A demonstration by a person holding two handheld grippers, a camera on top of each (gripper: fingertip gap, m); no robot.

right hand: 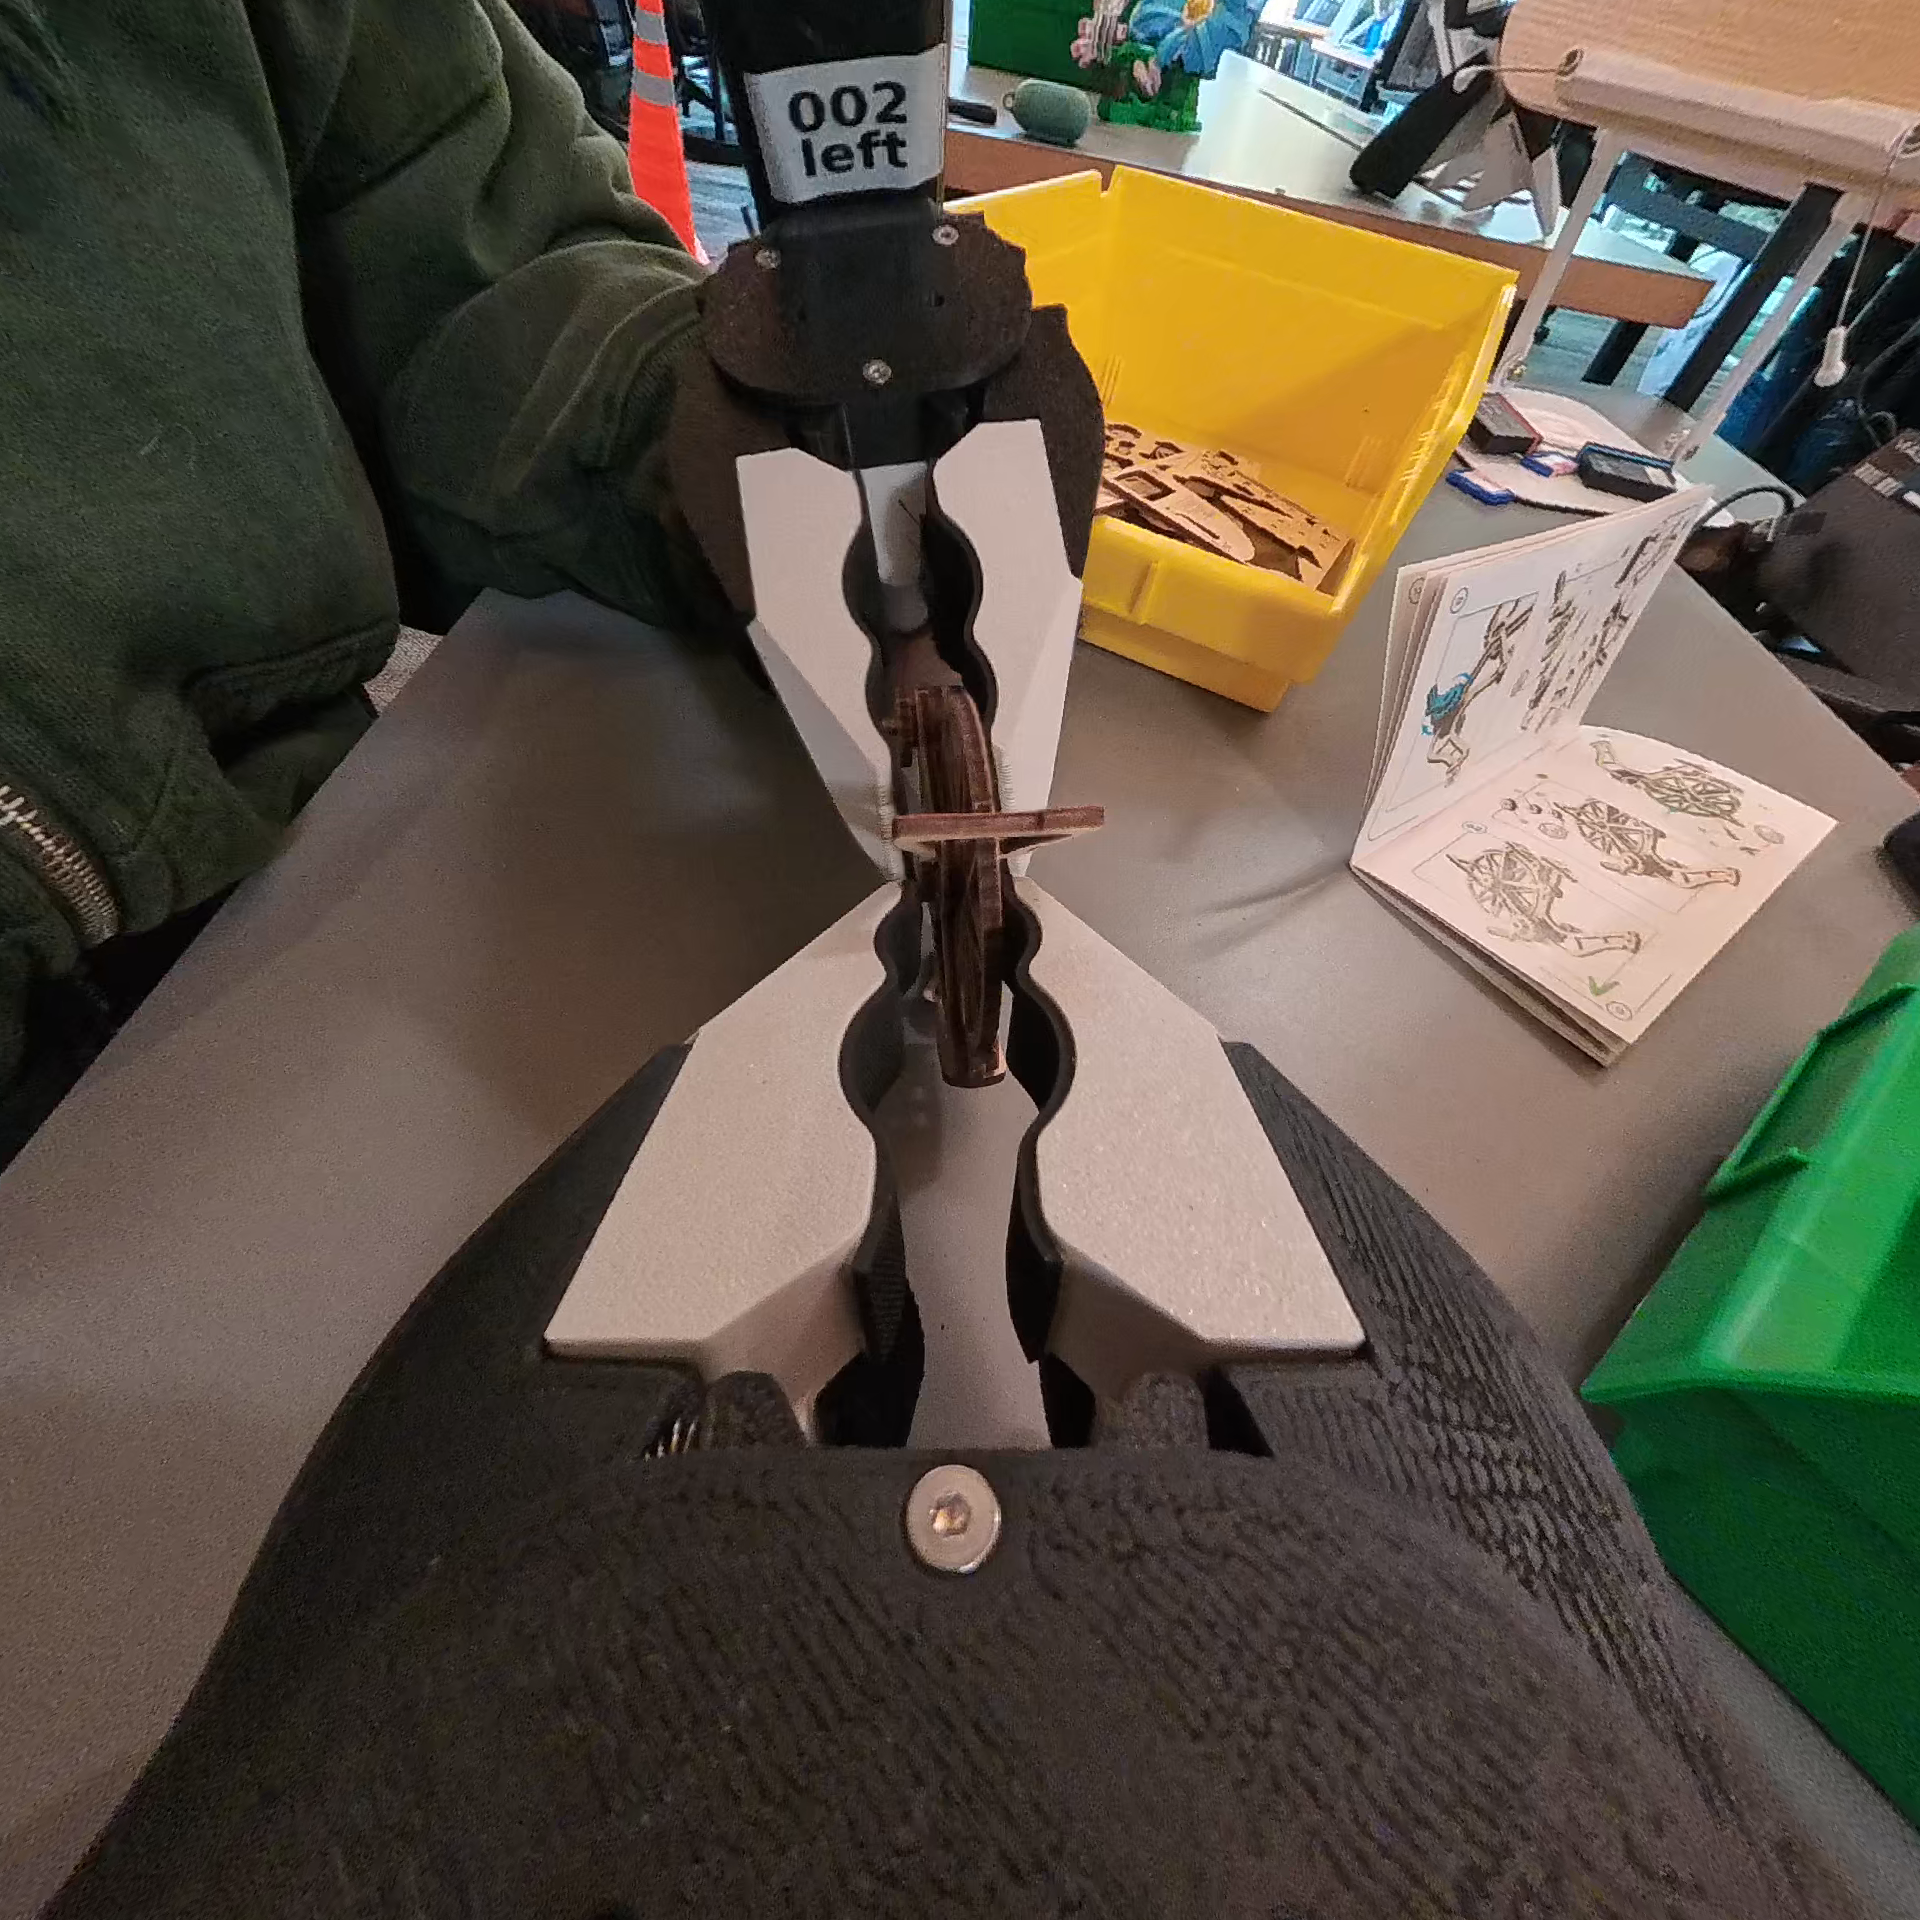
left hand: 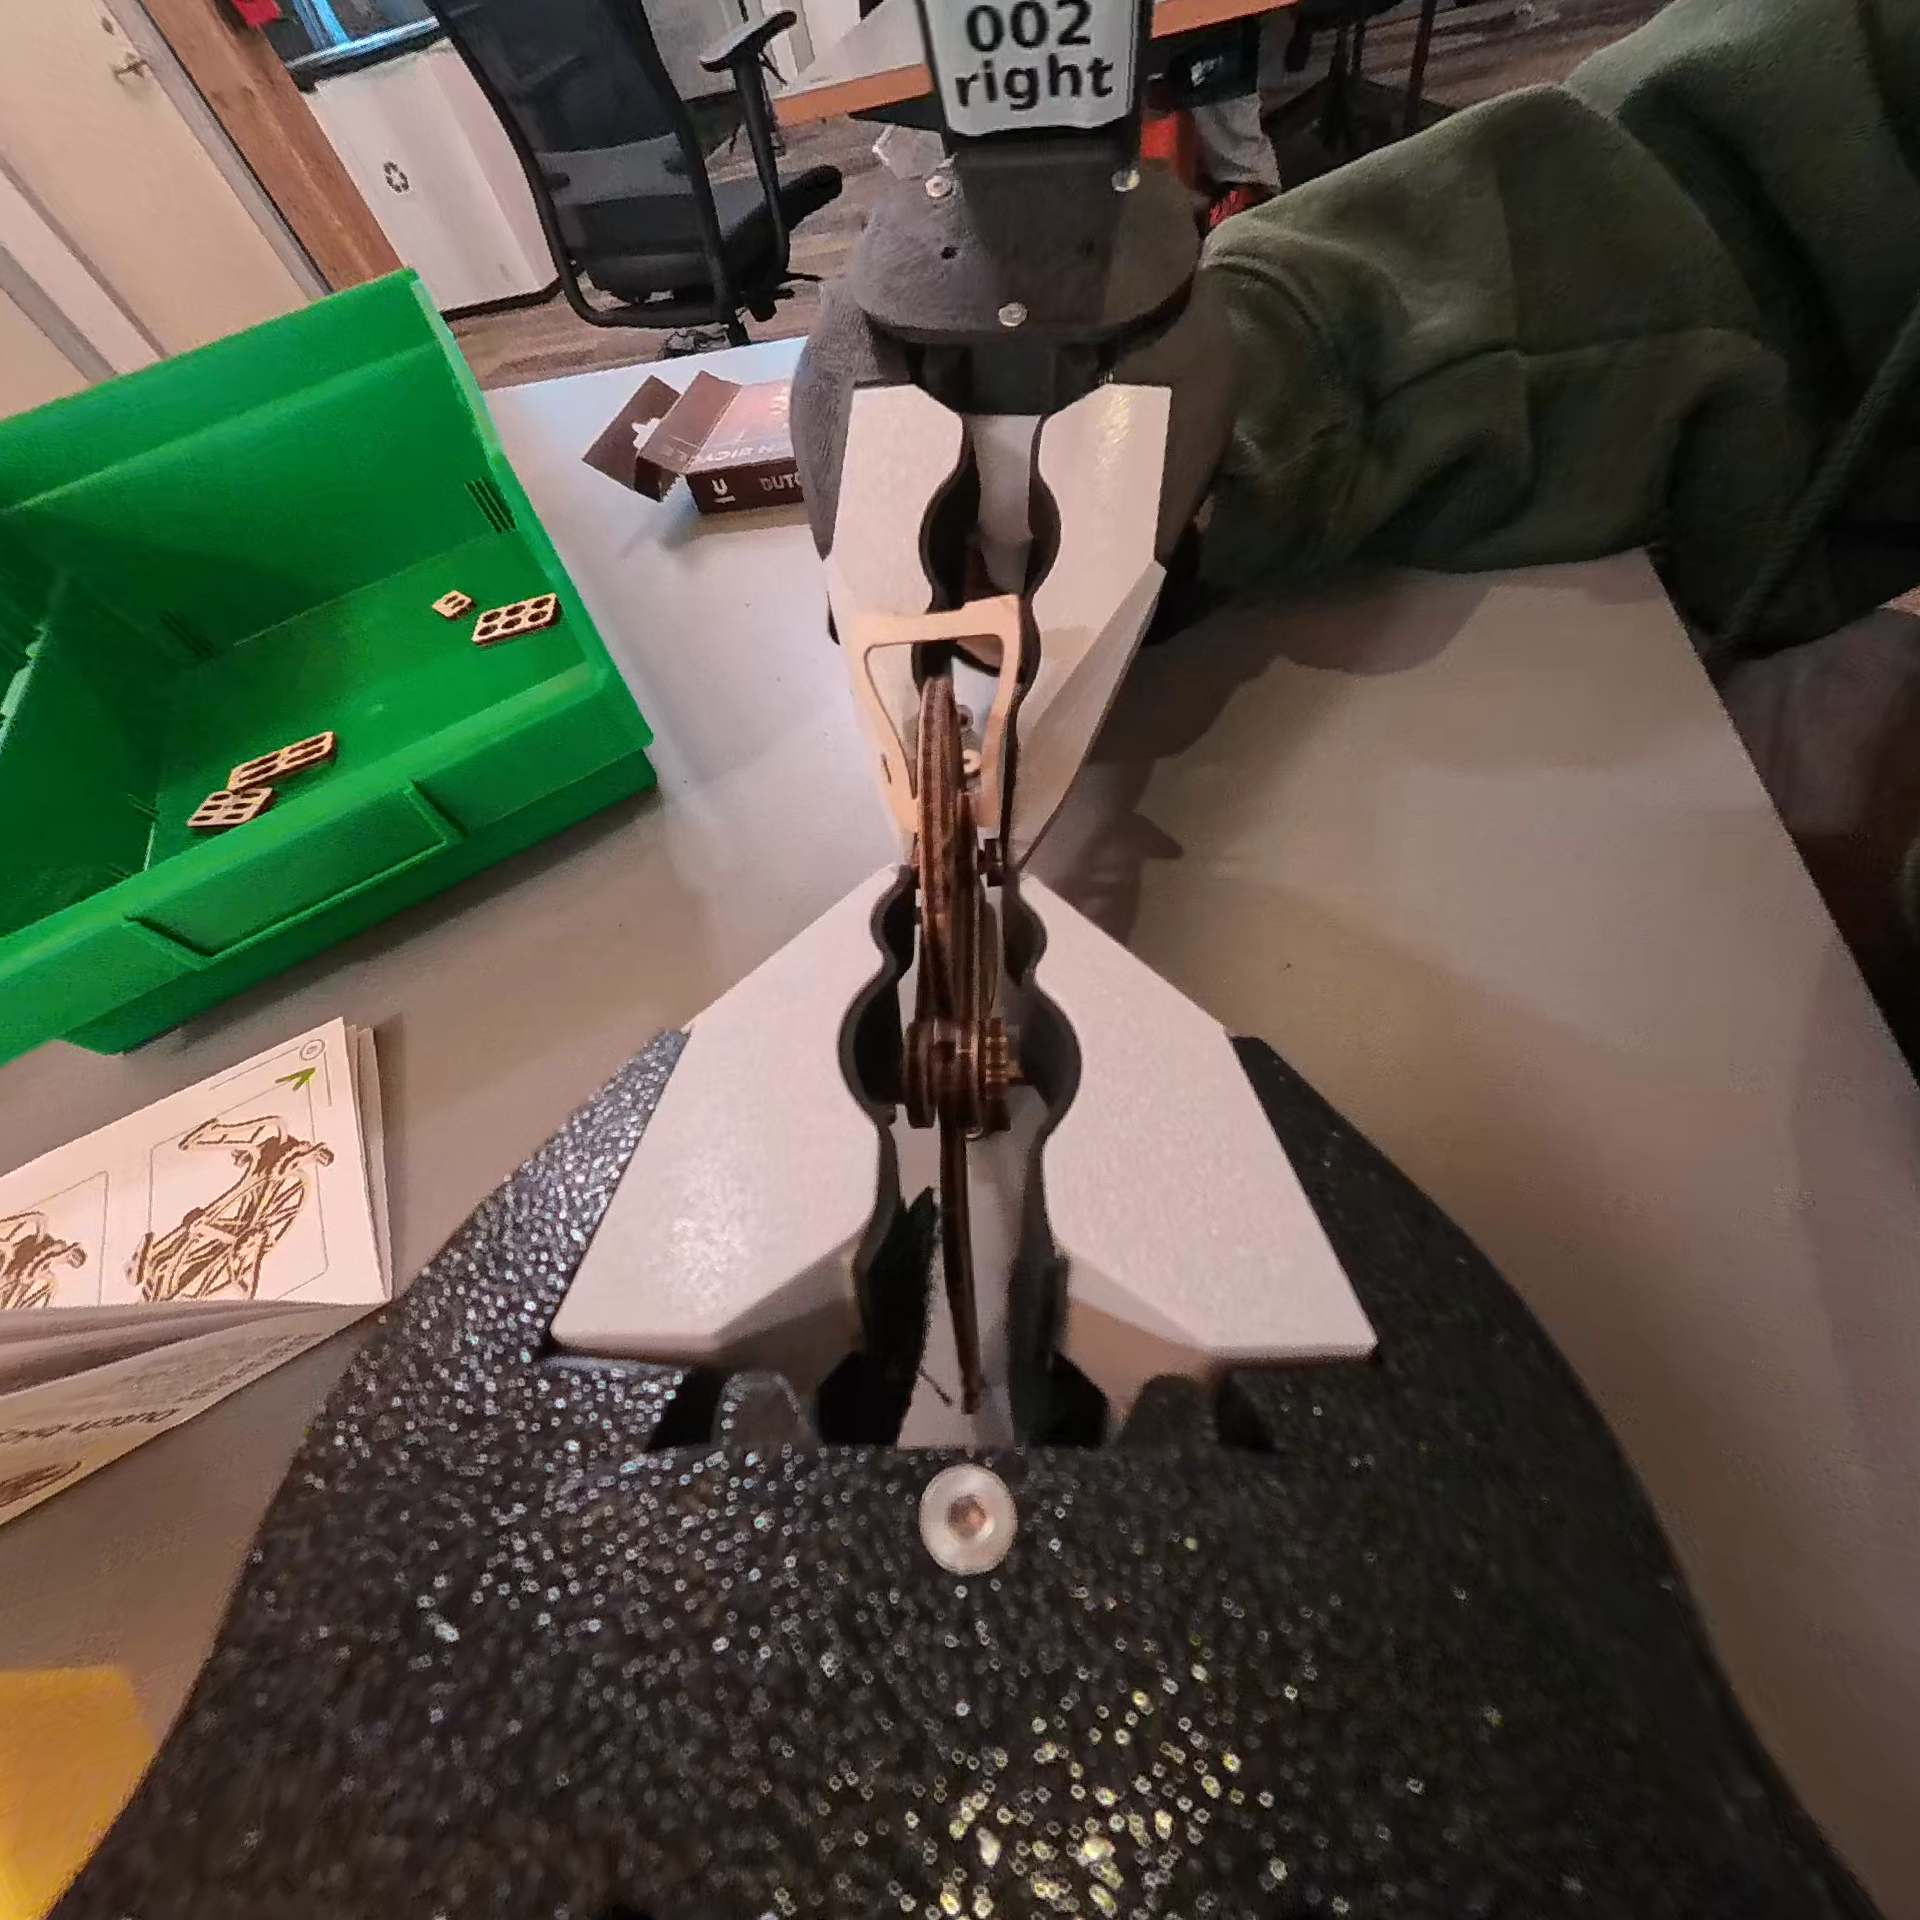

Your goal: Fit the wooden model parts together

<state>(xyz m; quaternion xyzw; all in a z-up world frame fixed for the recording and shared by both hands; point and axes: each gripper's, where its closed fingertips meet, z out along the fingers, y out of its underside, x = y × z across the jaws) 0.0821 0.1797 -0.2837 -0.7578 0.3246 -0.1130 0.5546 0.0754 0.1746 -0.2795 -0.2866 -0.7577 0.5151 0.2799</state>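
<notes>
While the two grippers meet tip to tip above the counter [right hand: 436, 935], we see the left gripper [left hand: 961, 894] nearly closed on the wooden wheel [left hand: 951, 831], and the right gripper [right hand: 956, 894] pinching the pale flat piece [left hand: 956, 707] astride the wheel's rim

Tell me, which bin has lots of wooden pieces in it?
The yellow bin, seen in the right wrist view. It holds a heap of wooden pieces, while the green bin holds only a few small ones.
</notes>
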